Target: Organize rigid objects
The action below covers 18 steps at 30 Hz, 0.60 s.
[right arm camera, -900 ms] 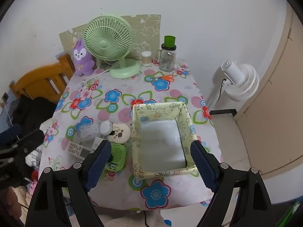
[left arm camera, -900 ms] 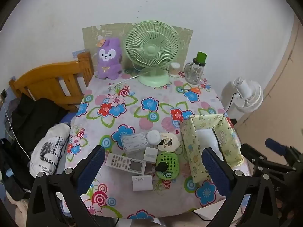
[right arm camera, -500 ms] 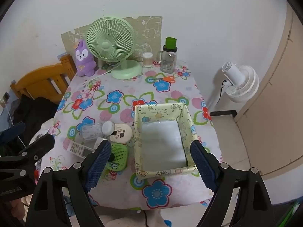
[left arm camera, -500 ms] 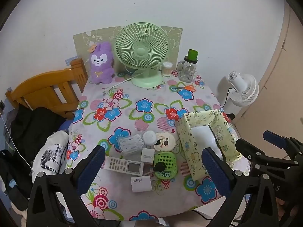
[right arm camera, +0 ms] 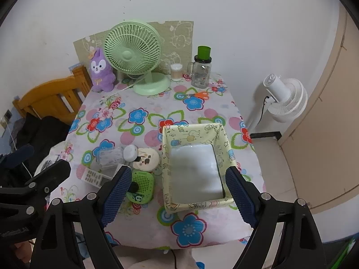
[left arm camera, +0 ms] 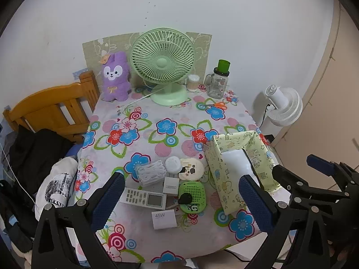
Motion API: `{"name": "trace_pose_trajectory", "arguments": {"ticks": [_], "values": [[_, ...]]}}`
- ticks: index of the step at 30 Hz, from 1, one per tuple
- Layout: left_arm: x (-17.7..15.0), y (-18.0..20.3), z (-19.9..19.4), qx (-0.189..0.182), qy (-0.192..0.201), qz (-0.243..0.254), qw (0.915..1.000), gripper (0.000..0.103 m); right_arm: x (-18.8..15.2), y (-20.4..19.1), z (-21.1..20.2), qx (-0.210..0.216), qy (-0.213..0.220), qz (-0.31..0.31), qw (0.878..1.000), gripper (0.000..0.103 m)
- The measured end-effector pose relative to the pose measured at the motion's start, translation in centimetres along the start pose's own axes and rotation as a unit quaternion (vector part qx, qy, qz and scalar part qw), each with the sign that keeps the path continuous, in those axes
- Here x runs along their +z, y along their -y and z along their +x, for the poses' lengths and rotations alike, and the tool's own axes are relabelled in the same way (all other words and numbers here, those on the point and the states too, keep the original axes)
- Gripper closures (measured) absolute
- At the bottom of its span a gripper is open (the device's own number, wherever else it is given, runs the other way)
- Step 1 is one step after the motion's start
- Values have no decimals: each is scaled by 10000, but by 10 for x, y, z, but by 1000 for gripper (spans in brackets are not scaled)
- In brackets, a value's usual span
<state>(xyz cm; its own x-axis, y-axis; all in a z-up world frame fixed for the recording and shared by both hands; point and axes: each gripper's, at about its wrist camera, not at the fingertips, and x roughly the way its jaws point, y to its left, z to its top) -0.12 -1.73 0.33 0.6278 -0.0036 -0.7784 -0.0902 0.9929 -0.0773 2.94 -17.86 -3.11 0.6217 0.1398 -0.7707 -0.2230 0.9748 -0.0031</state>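
Note:
A cluster of small items lies at the table's near left: a white remote (left arm camera: 144, 198), a white 45W charger (left arm camera: 164, 219), a small white adapter (left arm camera: 171, 185), a green speaker (left arm camera: 192, 196) (right arm camera: 141, 186), a round tin (left arm camera: 191, 169) (right arm camera: 146, 158), a white round case (left arm camera: 172, 164) and a clear plastic box (left arm camera: 150, 173). A yellow-green fabric basket (left arm camera: 258, 154) (right arm camera: 221, 139) stands to their right, holding nothing. My left gripper (left arm camera: 179, 197) is open above the cluster. My right gripper (right arm camera: 177, 192) is open above the basket's near side.
At the table's far end stand a green desk fan (left arm camera: 162, 63), a purple plush (left arm camera: 115, 77), a glass jar with green lid (left arm camera: 218, 81), a cotton swab pot (left arm camera: 193, 82) and orange scissors (left arm camera: 216, 105). A wooden bedframe (left arm camera: 51, 109) is left, a white floor fan (left arm camera: 283, 106) right.
Both grippers have pulled back and up a little from the table, so the table looks smaller and farther. Both stay open and nothing on the table has moved.

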Motion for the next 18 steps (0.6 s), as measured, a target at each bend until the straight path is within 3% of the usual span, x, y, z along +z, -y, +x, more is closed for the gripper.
{"name": "trace_pose_trajectory", "arguments": {"ticks": [18], "values": [[0,-4,5,34,25,-47,10000,1,0,-3,3,16,208,-106,9997,15]]}}
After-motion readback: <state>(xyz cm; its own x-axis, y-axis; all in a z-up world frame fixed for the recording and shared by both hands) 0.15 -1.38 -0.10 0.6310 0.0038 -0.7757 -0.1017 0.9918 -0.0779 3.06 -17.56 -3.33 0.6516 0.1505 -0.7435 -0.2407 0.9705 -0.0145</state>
